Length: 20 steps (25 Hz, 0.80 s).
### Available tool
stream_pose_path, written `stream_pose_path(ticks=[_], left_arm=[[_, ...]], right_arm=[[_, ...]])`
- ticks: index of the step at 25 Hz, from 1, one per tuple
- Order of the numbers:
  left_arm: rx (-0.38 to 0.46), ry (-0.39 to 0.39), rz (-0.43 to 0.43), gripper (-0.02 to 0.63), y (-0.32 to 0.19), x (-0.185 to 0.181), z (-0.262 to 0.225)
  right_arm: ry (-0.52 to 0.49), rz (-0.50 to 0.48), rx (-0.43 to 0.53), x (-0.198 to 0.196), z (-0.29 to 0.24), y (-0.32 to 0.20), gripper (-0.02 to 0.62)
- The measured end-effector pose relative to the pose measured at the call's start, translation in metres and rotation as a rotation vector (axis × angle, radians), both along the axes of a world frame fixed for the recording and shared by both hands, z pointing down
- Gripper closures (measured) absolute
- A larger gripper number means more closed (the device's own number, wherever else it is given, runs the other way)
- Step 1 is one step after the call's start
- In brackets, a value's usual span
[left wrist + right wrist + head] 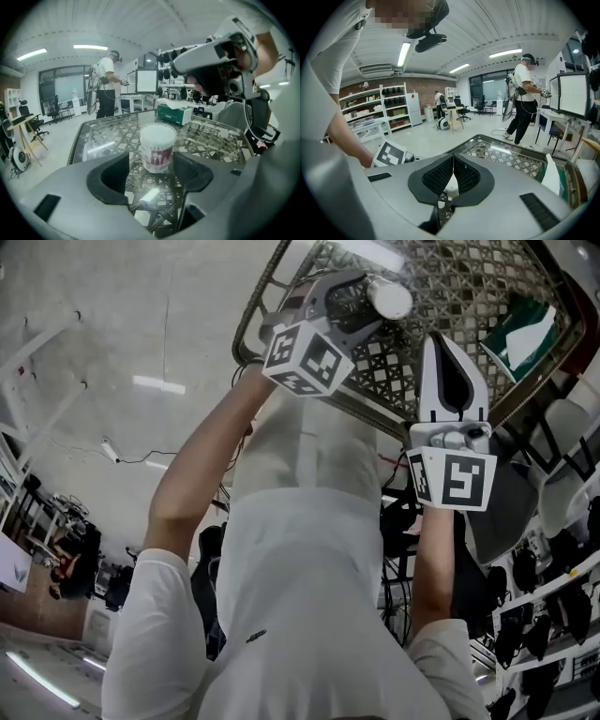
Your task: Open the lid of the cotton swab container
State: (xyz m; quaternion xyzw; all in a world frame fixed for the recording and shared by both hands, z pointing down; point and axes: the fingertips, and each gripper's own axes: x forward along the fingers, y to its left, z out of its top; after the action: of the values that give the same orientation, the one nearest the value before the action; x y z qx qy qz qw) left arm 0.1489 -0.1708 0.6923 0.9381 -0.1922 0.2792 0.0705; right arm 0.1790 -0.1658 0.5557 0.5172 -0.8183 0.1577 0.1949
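Observation:
The cotton swab container point(157, 147) is a clear round tub with a white lid and a red label. It stands upright on the glass-topped wicker table point(103, 140). My left gripper point(152, 176) is open, and the tub sits just past its two dark pads point(110, 180) without touching them. In the head view the container point(389, 298) shows at the tip of the left gripper point(373, 304). My right gripper point(442, 345) is shut on nothing and hovers beside it to the right. In the right gripper view the jaws point(453, 180) meet, with a bit of the white tub point(450, 190) below them.
A green tissue box point(174, 114) lies at the far side of the table, also in the head view point(520, 324). A person point(105, 86) stands beyond the table near desks and a monitor point(146, 80). Shelves point(370, 117) and chairs line the room.

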Motion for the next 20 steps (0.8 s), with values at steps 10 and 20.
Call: stream_pose_path(ticks=[10,20], left_arm=[[0.038,-0.017,0.095,0.33,-0.007,0.02,0.01],[0.058,-0.051,0.124,0.357,-0.011,0.024,0.016]], right_arm=[[0.0,0.023,-0.002,0.009,0.007,-0.004,0.595],[-0.003,0.03,-0.002,0.013,0.006,0.0,0.595]])
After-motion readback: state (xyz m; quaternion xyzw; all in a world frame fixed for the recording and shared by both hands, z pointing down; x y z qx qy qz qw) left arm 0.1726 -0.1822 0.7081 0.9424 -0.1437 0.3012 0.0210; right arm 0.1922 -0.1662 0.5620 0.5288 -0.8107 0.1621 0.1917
